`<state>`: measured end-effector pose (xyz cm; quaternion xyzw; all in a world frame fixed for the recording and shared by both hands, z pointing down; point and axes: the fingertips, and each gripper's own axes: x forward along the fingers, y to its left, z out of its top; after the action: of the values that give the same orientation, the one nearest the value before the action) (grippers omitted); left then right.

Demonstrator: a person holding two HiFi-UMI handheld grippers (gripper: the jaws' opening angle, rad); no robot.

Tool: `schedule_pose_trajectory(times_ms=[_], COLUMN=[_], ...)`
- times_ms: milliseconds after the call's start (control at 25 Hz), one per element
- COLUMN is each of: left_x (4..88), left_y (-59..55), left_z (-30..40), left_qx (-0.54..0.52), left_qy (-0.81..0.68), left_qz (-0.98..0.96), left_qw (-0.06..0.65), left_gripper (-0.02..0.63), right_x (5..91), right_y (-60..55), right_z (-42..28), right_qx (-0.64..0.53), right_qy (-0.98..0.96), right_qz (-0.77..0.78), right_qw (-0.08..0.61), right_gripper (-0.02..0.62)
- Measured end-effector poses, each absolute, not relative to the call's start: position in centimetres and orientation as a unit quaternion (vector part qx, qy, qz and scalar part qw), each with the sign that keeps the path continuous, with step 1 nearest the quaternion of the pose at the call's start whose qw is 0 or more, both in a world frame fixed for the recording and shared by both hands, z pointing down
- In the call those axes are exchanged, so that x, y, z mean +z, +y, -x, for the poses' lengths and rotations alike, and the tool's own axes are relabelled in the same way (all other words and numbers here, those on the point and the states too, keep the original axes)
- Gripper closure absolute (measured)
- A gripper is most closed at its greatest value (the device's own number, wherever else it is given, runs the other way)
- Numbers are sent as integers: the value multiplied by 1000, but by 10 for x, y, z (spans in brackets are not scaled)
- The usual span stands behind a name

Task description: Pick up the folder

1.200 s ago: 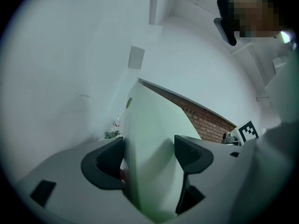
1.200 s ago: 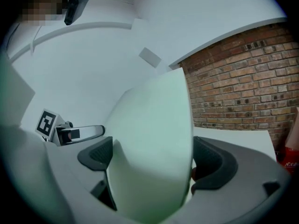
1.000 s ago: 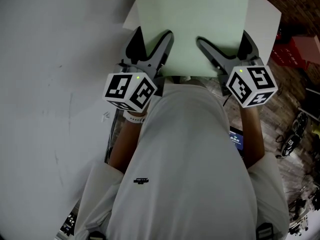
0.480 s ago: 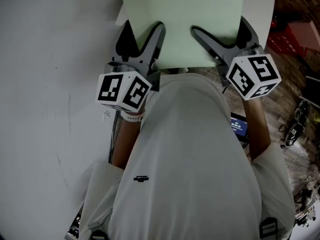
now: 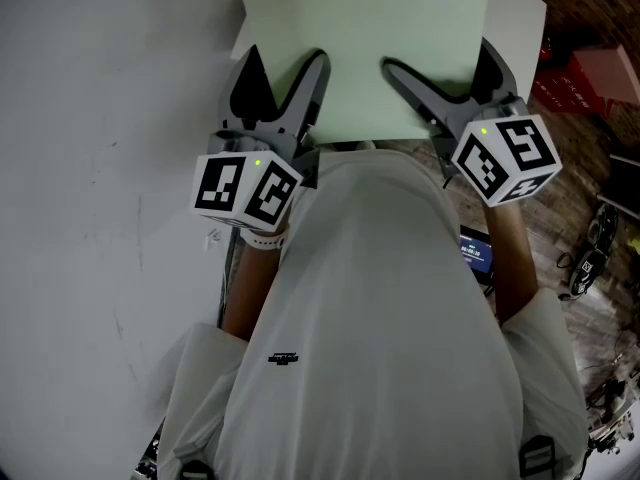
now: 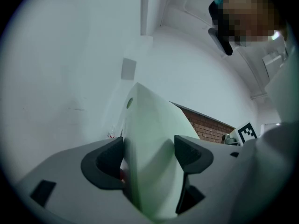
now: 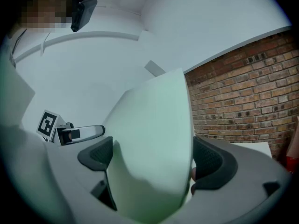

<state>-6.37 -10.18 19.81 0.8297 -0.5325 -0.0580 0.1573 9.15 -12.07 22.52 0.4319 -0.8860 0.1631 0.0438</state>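
A pale green folder (image 5: 360,48) is held flat in front of me, its near edge in both grippers. My left gripper (image 5: 284,63) grips the near left corner, one finger above the sheet and one below. My right gripper (image 5: 435,63) holds the near right corner the same way. In the left gripper view the folder (image 6: 149,139) runs edge-on between the dark pads (image 6: 105,164) of the left gripper (image 6: 148,157). In the right gripper view the folder (image 7: 154,139) bows between the jaws of the right gripper (image 7: 154,160).
A white table (image 5: 100,118) lies below and to the left. A white sheet (image 5: 522,18) shows under the folder's right side. A red box (image 5: 600,73) and cables (image 5: 590,253) sit on the wooden floor at right. My torso in a white shirt (image 5: 380,318) fills the lower middle.
Over the last second both grippers and the folder rose a little in the view and shifted slightly left. Since half a second ago they have hardly moved.
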Motion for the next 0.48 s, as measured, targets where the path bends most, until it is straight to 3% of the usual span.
schedule_pose_trajectory(times_ms=[480], left_x=[197], left_y=[-112], left_z=[63], left_qx=[-58], left_qy=[-537], left_qz=[-826], left_qw=[161], left_gripper=[255], right_x=[223], right_y=[-132], right_z=[-90], right_qx=[165], right_qy=[-889], right_qz=[-424], right_qw=[43], right_gripper=[60])
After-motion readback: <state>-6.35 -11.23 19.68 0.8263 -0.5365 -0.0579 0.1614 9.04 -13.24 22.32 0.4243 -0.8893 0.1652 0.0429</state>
